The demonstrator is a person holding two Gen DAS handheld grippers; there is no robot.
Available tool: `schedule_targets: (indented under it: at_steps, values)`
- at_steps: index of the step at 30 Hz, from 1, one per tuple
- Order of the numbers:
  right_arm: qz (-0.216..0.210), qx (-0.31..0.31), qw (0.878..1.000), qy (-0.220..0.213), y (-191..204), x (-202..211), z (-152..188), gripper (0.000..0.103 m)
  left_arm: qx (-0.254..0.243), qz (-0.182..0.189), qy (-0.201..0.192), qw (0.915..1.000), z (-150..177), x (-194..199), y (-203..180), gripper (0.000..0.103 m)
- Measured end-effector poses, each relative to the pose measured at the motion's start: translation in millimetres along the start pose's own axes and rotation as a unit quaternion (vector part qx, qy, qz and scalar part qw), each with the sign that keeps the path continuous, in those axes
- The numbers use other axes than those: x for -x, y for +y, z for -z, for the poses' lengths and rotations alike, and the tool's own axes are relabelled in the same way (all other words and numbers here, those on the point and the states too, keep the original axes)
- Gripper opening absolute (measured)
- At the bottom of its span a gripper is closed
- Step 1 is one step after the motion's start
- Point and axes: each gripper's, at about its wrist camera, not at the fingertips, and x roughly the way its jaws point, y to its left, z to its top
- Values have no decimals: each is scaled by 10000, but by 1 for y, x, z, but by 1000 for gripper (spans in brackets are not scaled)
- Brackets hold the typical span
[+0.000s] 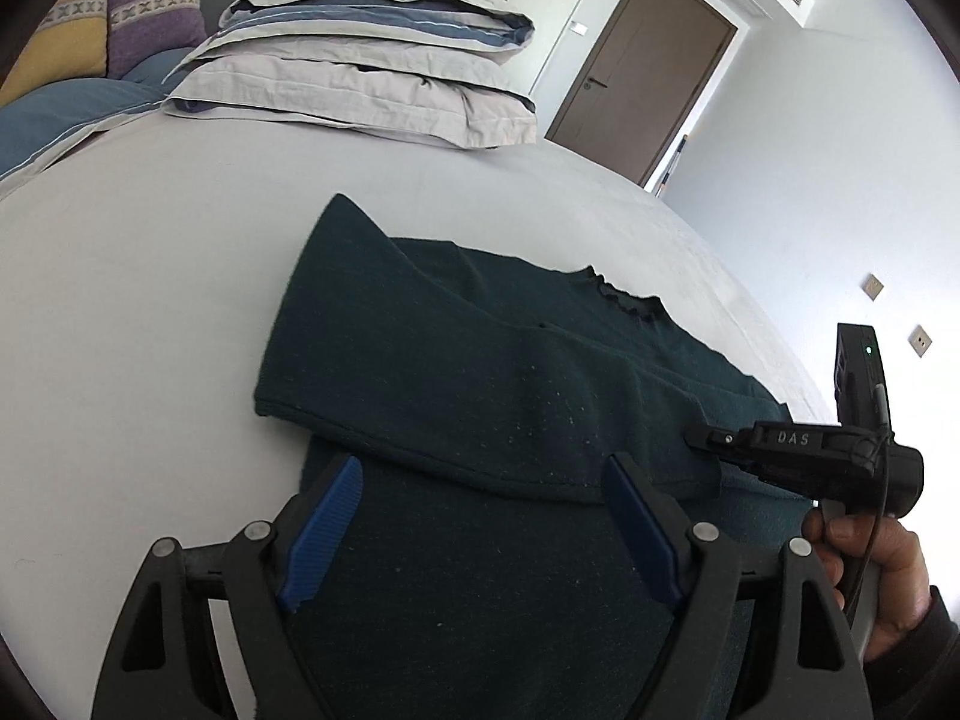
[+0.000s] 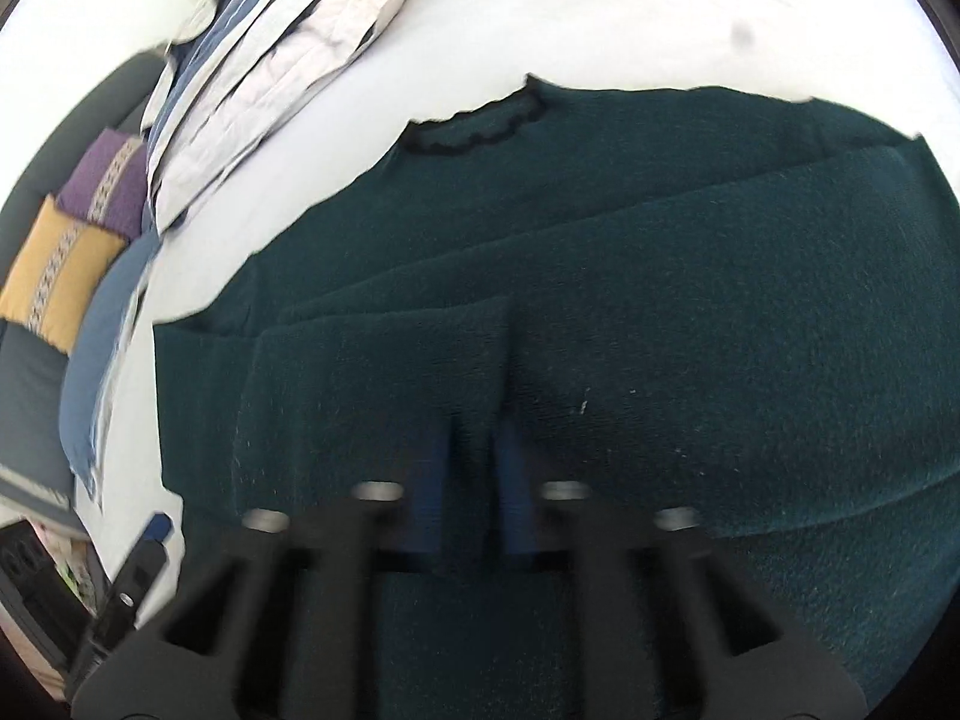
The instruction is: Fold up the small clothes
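A dark green knit top (image 1: 480,360) lies on the white bed, its sleeves folded across the body, its frilled neckline (image 1: 630,300) at the far side. My left gripper (image 1: 483,471) is open above the near part of the top, its blue pads apart and empty. My right gripper (image 1: 699,438) shows at the right, low on a folded sleeve. In the right wrist view the top (image 2: 660,300) fills the frame and the right gripper (image 2: 471,420) is shut on a fold of the sleeve's fabric between its blue pads.
A stack of grey and blue pillows (image 1: 360,60) lies at the head of the bed. Purple (image 1: 150,12) and yellow (image 1: 60,42) cushions stand at the far left. A brown door (image 1: 642,78) is beyond the bed (image 1: 150,300).
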Motion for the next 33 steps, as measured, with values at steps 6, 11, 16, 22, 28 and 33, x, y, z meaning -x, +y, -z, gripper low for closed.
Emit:
schedule_targets:
  at_steps: [6, 11, 16, 22, 28, 33]
  values:
    - [-17, 302, 9983, -495, 7, 40, -13, 6, 184, -81, -334, 9992, -23, 14, 17, 83]
    - [272, 267, 9978, -545, -21, 53, -33, 6, 327, -409, -440, 9977, -47, 10, 39, 83]
    - [260, 75, 9988, -409, -57, 47, -37, 6, 492, -616, -348, 9963, -66, -5, 55, 75]
    - [275, 74, 9989, -382, -73, 30, -33, 6, 512, -942, -59, 9942, -92, -42, 62, 71]
    - [245, 80, 9990, -356, -81, 14, -26, 7, 38, -1259, 336, 9915, -114, -93, 49, 71]
    - [240, 139, 9990, -356, -79, 9, -26, 7, -332, -1419, 784, 9862, -119, -133, 38, 68]
